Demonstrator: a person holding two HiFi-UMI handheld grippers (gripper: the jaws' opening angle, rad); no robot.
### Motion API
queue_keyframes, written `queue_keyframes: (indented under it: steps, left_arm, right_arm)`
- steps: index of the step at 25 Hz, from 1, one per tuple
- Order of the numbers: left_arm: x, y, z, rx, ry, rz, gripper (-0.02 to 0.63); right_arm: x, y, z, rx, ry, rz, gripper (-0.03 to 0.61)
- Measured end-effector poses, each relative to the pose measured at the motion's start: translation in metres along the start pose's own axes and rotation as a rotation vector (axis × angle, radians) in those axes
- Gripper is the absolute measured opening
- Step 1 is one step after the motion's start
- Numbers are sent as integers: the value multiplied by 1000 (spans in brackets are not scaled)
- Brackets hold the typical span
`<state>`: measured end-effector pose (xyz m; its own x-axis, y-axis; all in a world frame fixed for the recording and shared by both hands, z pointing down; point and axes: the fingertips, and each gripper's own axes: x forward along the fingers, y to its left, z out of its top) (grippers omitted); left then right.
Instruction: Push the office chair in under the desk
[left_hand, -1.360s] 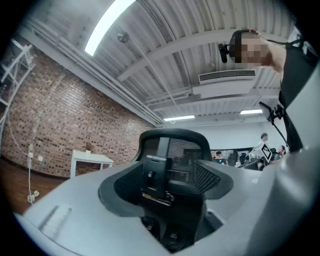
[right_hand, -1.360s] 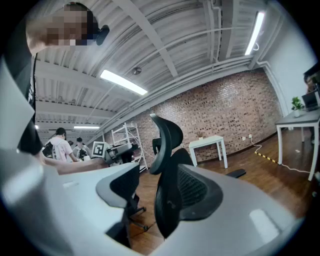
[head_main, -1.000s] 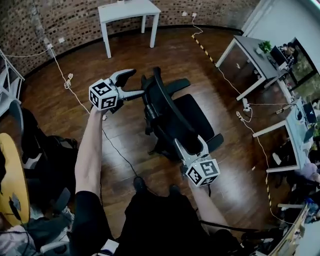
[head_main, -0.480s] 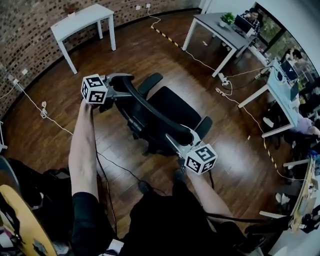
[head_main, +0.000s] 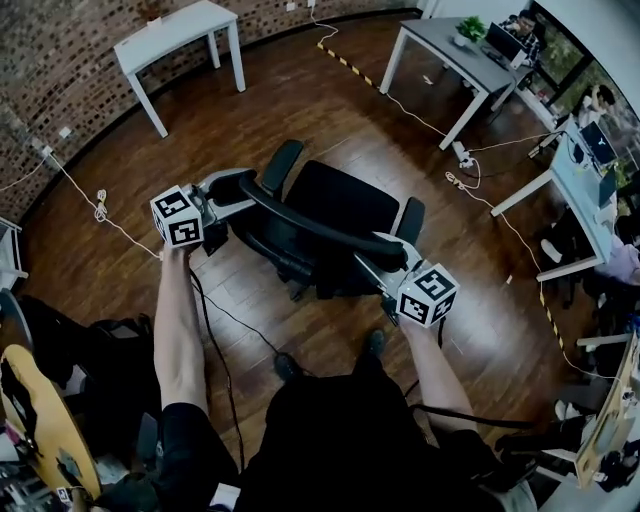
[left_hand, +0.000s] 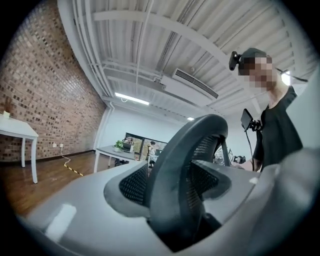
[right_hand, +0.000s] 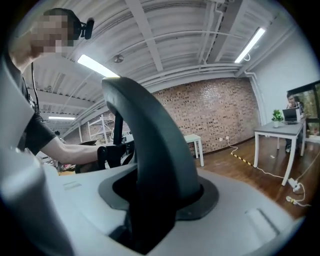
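Note:
A black office chair (head_main: 345, 205) stands on the wooden floor in the middle of the head view, its seat facing away from me. Its curved backrest rim (head_main: 310, 225) runs from my left gripper (head_main: 238, 188) to my right gripper (head_main: 385, 262). The left gripper view shows the mesh-backed rim (left_hand: 180, 165) pinched between the grey jaws. In the right gripper view the black rim (right_hand: 150, 150) fills the gap between the jaws. Both pairs of jaws have just been closing, each with the rim between them.
A white desk (head_main: 180, 30) stands by the brick wall at the back left. A grey desk (head_main: 450, 45) stands at the back right, and more desks (head_main: 585, 170) with people line the right side. Cables (head_main: 100, 200) and a power strip (head_main: 465, 155) lie on the floor. Clutter (head_main: 40, 400) sits at my lower left.
The left jaws were wide open beside the backrest's end; now they are closed on the rim. The right gripper has also closed on it. The head view has swung.

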<state>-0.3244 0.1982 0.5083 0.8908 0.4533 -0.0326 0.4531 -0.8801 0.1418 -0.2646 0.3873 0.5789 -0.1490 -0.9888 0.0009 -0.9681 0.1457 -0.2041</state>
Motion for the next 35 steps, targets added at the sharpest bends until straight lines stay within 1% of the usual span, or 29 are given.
queue_keyframes:
  steps: [3,5,7,9,11,13,15,18,20,21,22,24,25,27,29,30,32,35]
  left_arm:
    - [41,-20,-47,23,-25,115,373]
    - [65,-30,-64,32,-47,201,373]
    - [84,-37,-71,36,-67,285,373]
    - [106,-34,-76,41,-84,360,373]
    - [135,-26,-83,41,-87,423,374]
    - [164,-19,-90,20,-86,470,384]
    - [184,-14,-97,9,-84,508,393]
    - [192,-10,-103,38,-69,569,417]
    - [189,-8,-102,64,-72,606,423]
    - [187,-7,-102,78,-77,625,425]
    - [185,-6,-101,88,-84,646,428]
    - [182,-6,-100,100,-95,682,428]
    - [180,-7,-100,109,-99,694,428]
    - [173,-11,-104,134,-113,705,426]
    - [163,-15,-107,146,-140,727,425]
    - [161,-17,-106,155,-155,738,423]
    - [163,-17,-104,170,-172,746,409]
    - [183,-11,-106,158,-171,746,393]
  right_arm:
    - [-43,-49,-29,-36,5,84,199]
    - [-65,-76,-34,-53,16,144,202]
    - [-79,-102,-29,-62,26,202,207]
    - [-87,-133,-22,-68,32,252,210]
    - [-94,-171,-16,-72,45,286,221]
    - [-101,-207,-10,-58,67,312,233]
    - [-104,-233,-6,-31,93,318,252]
    - [-96,-252,-2,-3,121,289,282]
    - [-85,-258,0,-4,124,283,296]
    - [-80,-259,0,-9,124,299,302]
    - [-77,-260,0,-17,123,335,304]
    - [-76,-264,-2,-30,122,437,282]
    - [-77,-267,-4,-33,127,466,244]
    - [-78,-272,-11,-31,144,453,242]
    - [-69,-273,-18,10,162,423,233]
    - [-62,-275,-20,39,161,424,230]
    - [-52,-285,-19,69,143,454,230]
    - [-47,-307,-13,54,144,519,232]
